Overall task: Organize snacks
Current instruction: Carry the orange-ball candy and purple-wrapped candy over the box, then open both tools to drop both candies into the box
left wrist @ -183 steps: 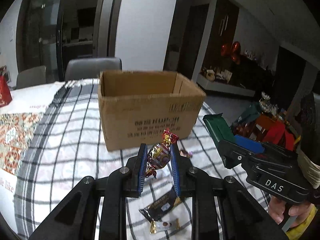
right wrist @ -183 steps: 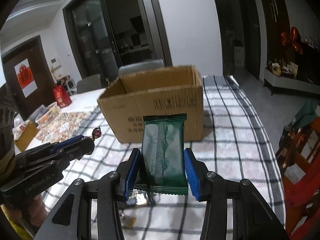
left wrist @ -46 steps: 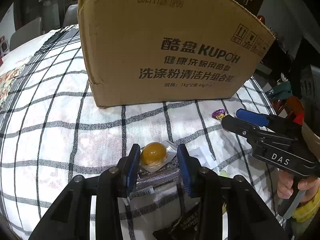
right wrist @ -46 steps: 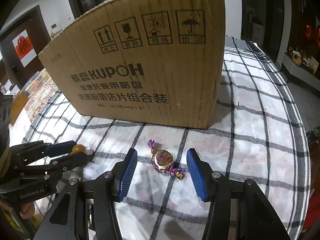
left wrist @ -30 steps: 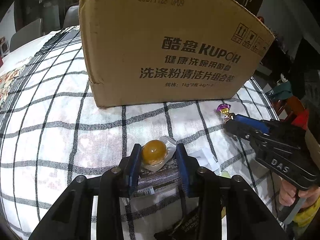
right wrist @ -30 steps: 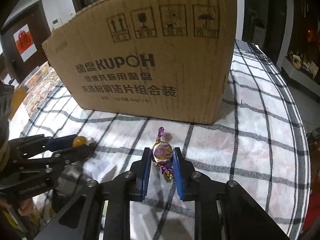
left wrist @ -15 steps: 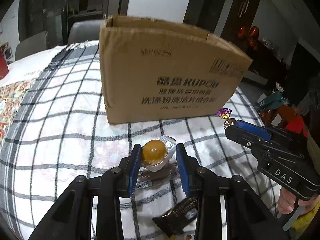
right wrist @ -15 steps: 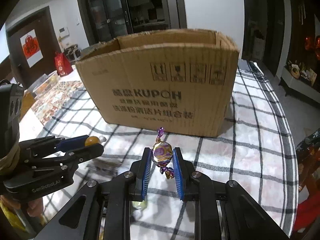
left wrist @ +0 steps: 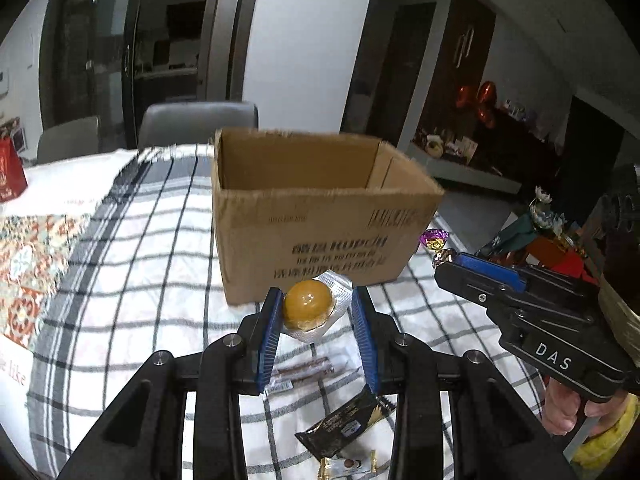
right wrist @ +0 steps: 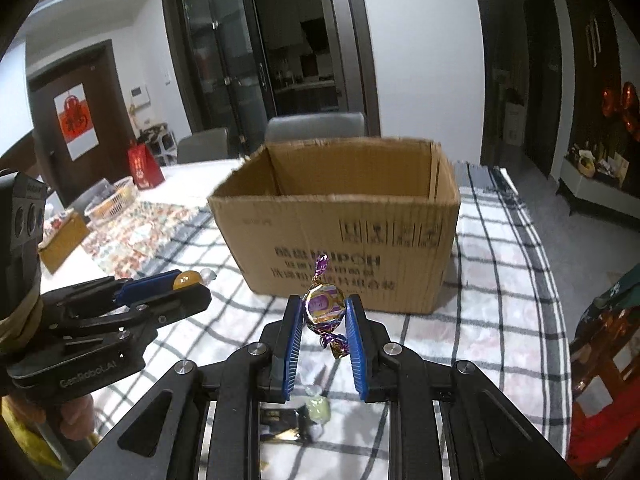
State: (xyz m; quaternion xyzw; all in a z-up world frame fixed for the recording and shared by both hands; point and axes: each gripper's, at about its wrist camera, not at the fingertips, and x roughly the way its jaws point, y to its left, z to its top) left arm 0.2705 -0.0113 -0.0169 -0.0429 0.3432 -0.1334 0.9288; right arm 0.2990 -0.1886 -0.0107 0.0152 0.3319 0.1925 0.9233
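An open cardboard box [left wrist: 320, 216] stands on the checked tablecloth; it also shows in the right wrist view [right wrist: 340, 232]. My left gripper [left wrist: 316, 316] is shut on an orange jelly cup [left wrist: 308, 306] in clear wrapping, held above the table in front of the box. My right gripper [right wrist: 322, 316] is shut on a purple-and-gold wrapped candy [right wrist: 324, 304], also raised before the box. The candy shows in the left wrist view [left wrist: 434, 242] at the right gripper's tip. The jelly cup shows in the right wrist view [right wrist: 186, 279].
On the cloth below lie a dark snack packet [left wrist: 344, 426], a clear packet of brown sticks [left wrist: 300, 372] and a small pale green sweet [right wrist: 318, 404]. Grey chairs [left wrist: 198, 122] stand behind the table. A red bag [right wrist: 144, 166] and a basket [right wrist: 110, 200] sit at the far left.
Both grippers have risen and drawn back from the box with their snacks, so its open top now shows. Earlier each closed on its snack on the cloth.
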